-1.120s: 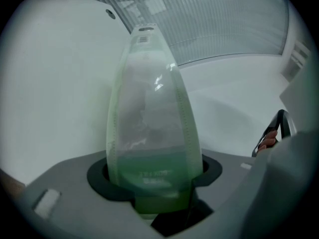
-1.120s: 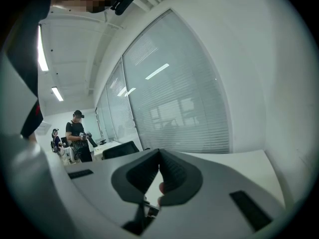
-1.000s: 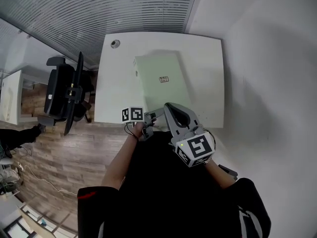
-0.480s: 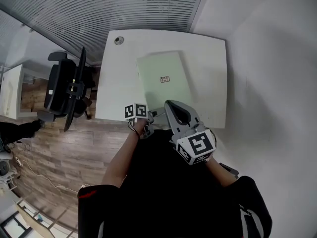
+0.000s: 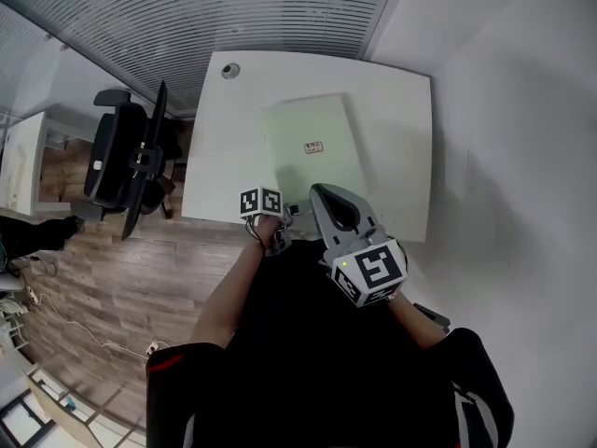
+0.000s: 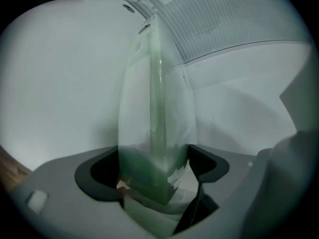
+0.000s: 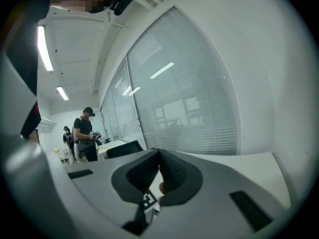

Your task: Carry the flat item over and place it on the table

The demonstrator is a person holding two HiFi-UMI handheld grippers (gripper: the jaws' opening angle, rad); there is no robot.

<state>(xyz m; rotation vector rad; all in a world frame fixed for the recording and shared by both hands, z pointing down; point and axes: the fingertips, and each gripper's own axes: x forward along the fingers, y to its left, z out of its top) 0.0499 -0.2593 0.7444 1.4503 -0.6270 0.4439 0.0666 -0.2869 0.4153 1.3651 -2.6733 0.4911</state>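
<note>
A pale green flat folder (image 5: 312,146) lies on the white table (image 5: 401,138), its near end toward me. My left gripper (image 5: 283,215) is at the table's near edge. In the left gripper view the folder (image 6: 155,108) runs edge-on between the jaws of that gripper (image 6: 154,169). The jaws have just been opening and now stand wide, so the pads do not clamp the folder. My right gripper (image 5: 323,192) hovers beside it over the near edge. Its fingertips (image 7: 158,156) meet with nothing between them.
A black office chair (image 5: 126,166) stands left of the table on the wood floor. A round cable hole (image 5: 230,70) sits in the table's far left corner. A white wall runs along the right and blinds along the back. People stand far off (image 7: 84,138).
The left gripper has sunk a little at the table's near edge. The folder lies flat on the table throughout. The right gripper has kept still.
</note>
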